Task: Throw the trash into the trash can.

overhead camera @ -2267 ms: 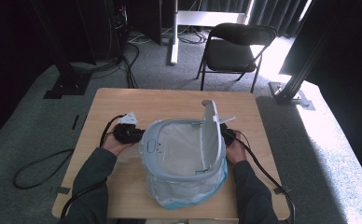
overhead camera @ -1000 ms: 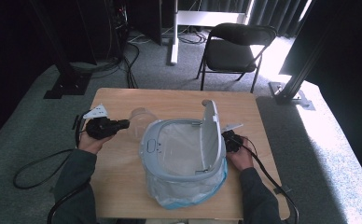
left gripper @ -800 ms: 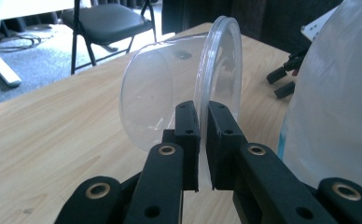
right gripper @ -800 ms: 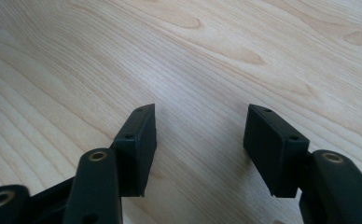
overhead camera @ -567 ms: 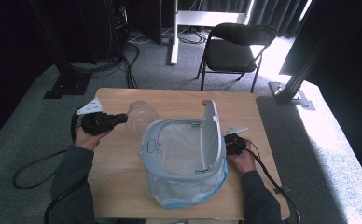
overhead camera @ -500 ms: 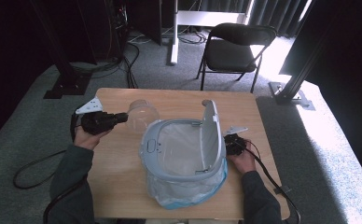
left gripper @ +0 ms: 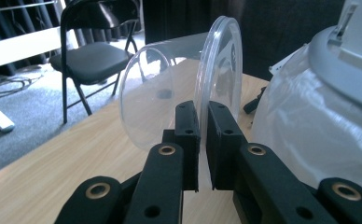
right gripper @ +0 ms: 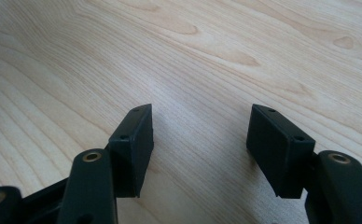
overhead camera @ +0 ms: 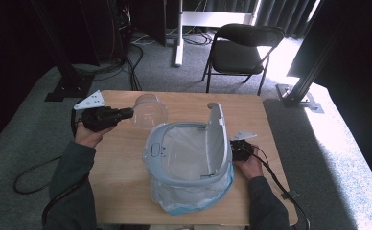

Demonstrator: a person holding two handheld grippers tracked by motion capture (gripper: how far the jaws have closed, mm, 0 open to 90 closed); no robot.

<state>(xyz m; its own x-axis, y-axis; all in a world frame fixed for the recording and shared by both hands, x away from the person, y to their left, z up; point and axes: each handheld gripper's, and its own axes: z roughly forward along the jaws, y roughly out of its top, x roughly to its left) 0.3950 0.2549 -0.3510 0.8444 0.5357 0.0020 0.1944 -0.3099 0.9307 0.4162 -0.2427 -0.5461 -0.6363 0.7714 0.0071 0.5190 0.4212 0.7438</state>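
Step in hand, as judged: carrying a clear plastic cup point(left gripper: 179, 88) toward the open waste bin point(overhead camera: 189, 163) for disposal.

Left claw point(left gripper: 200, 140): jaws drawn narrow and clamped on the wall of the cup at its rim. The cup lies on its side in the grip, mouth toward the bin, held clear of the bench point(overhead camera: 122, 187). In the high view the cup point(overhead camera: 148, 111) sits at the far left part of the bench, just beside the bin's far-left rim and not yet over its opening.

Right claw point(right gripper: 200, 140): jaws have just been opening and now stand moderately apart with nothing between them, only bare wood beneath. In the high view the right claw point(overhead camera: 239, 147) rests low, just beside the bin's right side, near the raised lid point(overhead camera: 216, 139).

Bin: grey ring frame with a white liner bag, lid standing upright on the right edge, mouth unobstructed.

Next move, as judged: bring the cup across over the opening, clear of the rim, then release. The lid is upright and unsupported; the right claw is placed to steady it if needed.
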